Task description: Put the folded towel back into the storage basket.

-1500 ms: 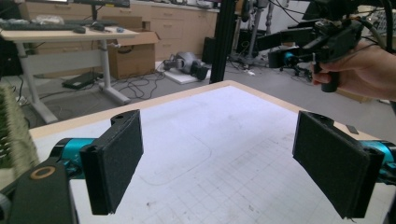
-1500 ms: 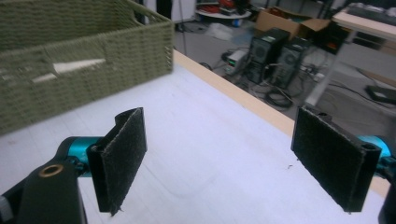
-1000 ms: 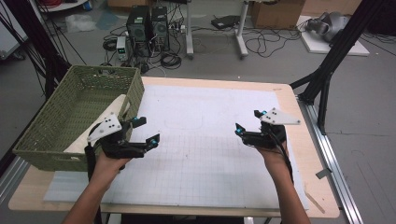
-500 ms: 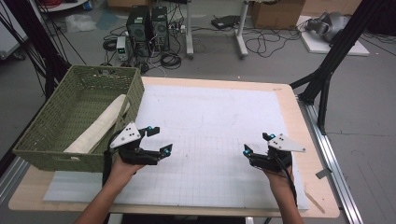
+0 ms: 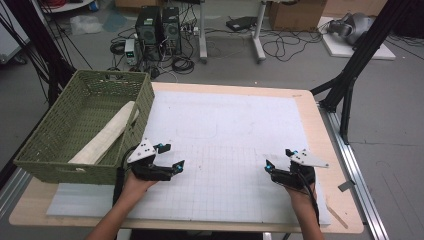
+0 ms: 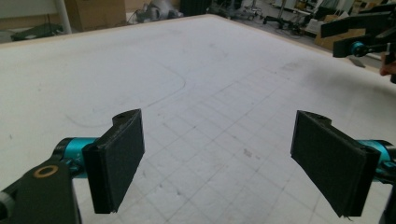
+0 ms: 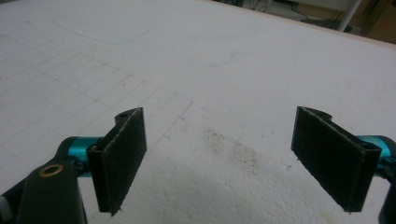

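A green basket (image 5: 60,165) at the table's left edge held a rolled cream cloth (image 5: 105,137), leaning on its wall. Just beside it, the left gripper (image 5: 169,156) hovered with jaws apart, empty, likely done placing. Well right, the right gripper (image 5: 280,160) rested likewise, jaws spread over the white mat (image 5: 225,120).

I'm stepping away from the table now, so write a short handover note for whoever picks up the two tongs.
Left tongs: open, holding nothing, low over the white grid mat beside the green basket.
Right tongs: open, holding nothing, over the mat's right part.
Things: a rolled cream cloth lies slantwise in the basket, its upper end leaning on the basket's right wall.
Done: the cloth appears stowed.
Left: probably nothing on the mat to handle; check the cloth sits securely, then park both tongs.
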A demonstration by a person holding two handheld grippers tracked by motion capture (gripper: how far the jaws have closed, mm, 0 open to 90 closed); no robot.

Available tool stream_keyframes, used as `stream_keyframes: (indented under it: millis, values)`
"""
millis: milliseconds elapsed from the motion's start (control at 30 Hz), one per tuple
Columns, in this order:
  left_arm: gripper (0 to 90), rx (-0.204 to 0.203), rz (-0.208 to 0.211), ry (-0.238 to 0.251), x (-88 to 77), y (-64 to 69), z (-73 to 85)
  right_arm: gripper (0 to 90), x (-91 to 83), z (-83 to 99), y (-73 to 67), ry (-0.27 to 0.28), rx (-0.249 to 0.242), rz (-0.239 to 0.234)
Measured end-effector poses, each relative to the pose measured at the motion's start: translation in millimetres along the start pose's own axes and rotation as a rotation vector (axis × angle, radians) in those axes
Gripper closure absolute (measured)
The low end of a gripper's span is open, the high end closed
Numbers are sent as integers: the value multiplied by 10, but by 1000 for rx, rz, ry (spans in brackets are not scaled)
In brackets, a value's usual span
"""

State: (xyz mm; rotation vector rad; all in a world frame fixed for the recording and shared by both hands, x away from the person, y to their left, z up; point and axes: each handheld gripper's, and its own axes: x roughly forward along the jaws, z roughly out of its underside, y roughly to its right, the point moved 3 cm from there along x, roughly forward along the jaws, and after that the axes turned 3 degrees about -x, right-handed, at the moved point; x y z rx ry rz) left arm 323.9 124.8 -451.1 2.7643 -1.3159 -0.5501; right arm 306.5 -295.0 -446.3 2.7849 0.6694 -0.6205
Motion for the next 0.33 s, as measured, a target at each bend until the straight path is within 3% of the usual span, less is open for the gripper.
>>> stream_keyframes:
  millis: [100, 333]
  values:
    - [181, -1, -19, -18, 27, -14, 56, 171, 11, 23, 24, -10, 12, 4]
    - [188, -1, -21, -12, 24, -10, 54, 171, -12, 2, 33, 8, 9, 8]
